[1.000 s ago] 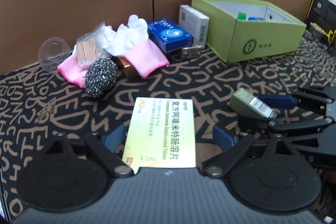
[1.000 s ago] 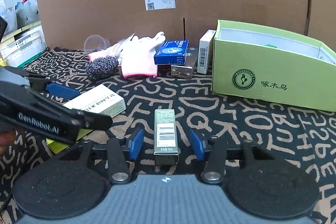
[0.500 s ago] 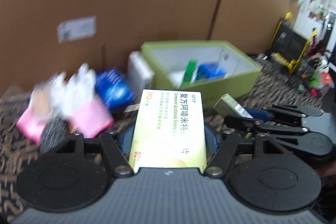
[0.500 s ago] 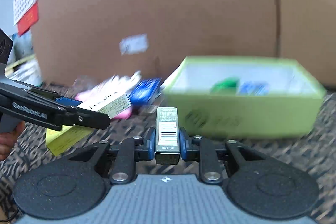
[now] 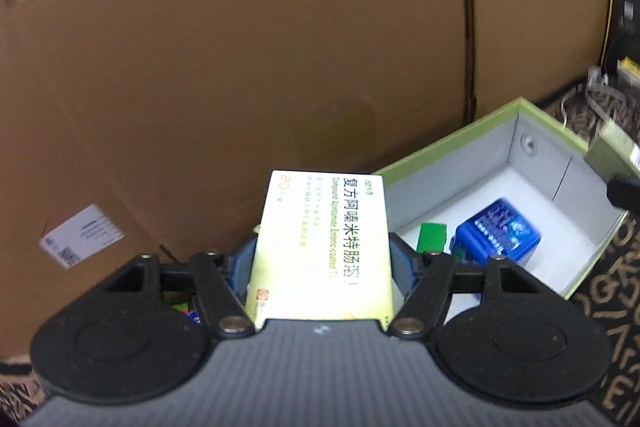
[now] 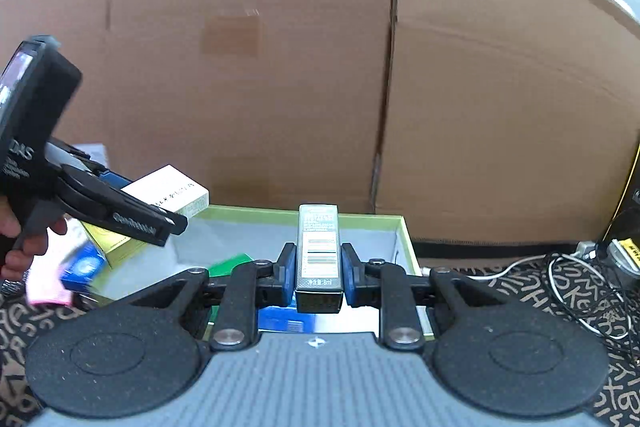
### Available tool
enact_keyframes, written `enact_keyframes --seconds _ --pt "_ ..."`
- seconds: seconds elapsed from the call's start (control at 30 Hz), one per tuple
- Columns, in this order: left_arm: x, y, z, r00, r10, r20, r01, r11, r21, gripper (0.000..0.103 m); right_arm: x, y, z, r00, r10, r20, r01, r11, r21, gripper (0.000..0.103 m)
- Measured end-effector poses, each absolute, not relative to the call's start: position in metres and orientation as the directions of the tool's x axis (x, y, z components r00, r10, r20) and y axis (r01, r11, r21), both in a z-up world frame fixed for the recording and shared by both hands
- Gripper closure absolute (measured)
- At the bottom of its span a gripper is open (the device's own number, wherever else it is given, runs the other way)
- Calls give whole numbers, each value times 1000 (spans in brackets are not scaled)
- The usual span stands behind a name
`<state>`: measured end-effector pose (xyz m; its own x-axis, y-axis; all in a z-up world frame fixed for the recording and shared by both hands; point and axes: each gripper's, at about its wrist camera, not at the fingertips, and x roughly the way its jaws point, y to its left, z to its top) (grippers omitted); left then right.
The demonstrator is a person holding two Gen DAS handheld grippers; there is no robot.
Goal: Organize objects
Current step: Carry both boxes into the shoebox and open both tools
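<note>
Each gripper is built from a grey ribbed base flanked by two round black textured discs. On the left gripper point(image 5: 322, 259), black link arms pinned by silver screws run to blue finger pads. The right gripper point(image 6: 318, 273) is made alike. At nine o'clock in the right view, white lettering is borne on a black finger, and bare skin of the left hand point(image 6: 22, 241) is seen.

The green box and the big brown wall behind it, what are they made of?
The green box looks like stiff paperboard, matte green outside with grey lining; its walls are thin with folded corners. The brown wall looks like corrugated cardboard: dull brown, creased, with a vertical seam.
</note>
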<state>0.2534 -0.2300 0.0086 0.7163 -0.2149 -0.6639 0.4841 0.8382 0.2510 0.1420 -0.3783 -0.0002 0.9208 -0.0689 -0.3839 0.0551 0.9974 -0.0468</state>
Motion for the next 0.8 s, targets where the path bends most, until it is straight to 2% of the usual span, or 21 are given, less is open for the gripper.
enact_keyframes --seconds 0.2,0.43,0.57,0.6,0.67,0.73,0.8 --pt "260 -268 -10 670 -227 -707 546 796 262 37 178 -393 -21 888 -82 -453 68 997 -47 77" --pt "264 -285 -23 573 -354 -739 604 792 90 38 205 -401 -36 850 -123 -512 96 992 -79 77" --pt "271 -277 -26 560 -386 -733 599 800 36 37 213 -405 -41 827 -149 -543 116 989 -96 77" --pt "273 -274 -26 561 -384 -734 590 807 29 35 215 -406 -43 822 -146 -550 113 989 -93 77" --pt "281 -264 -23 572 -384 -724 578 815 24 26 215 -404 -46 820 -142 -555 104 990 -100 77" --pt "282 -256 -19 612 -383 -692 564 825 43 0 215 -399 -46 816 -138 -561 83 989 -121 67" --pt "274 -248 -13 649 -391 -652 564 823 67 0 209 -396 -41 829 -148 -539 96 988 -124 36"
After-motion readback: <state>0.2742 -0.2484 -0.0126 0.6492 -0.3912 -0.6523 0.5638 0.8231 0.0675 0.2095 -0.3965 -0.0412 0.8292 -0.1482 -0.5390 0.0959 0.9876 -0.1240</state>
